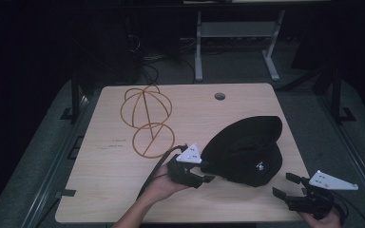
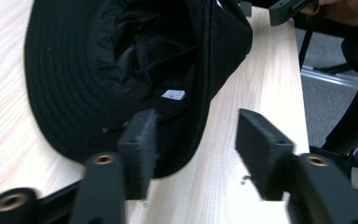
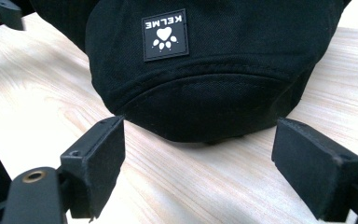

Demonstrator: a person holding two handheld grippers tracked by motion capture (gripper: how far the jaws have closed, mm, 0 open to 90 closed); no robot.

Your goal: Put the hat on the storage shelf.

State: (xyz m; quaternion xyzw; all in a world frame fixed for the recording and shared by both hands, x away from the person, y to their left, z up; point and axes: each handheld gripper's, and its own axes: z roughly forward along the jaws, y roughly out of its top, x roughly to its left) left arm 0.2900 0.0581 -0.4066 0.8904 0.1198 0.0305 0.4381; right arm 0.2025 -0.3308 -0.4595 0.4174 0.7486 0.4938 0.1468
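Note:
A black hat (image 1: 247,147) lies on the right half of the wooden table (image 1: 109,185), opening turned up and toward the left. My left gripper (image 1: 206,172) is open at the hat's left edge. In the left gripper view the hat's brim (image 2: 98,70) reaches into the gap of the left gripper (image 2: 196,121), against the left jaw, with a white label (image 2: 173,94) inside the hat. My right gripper (image 1: 283,184) stands open near the table's front right corner, apart from the hat. The right gripper (image 3: 199,128) faces the hat's crown (image 3: 214,79) and its KELME paw patch (image 3: 165,34).
A gold wire frame (image 1: 148,124) of linked rings stands on the table's back left. A round cable hole (image 1: 219,96) sits near the far edge. Beyond the table stand a grey desk frame (image 1: 198,52) and floor cables.

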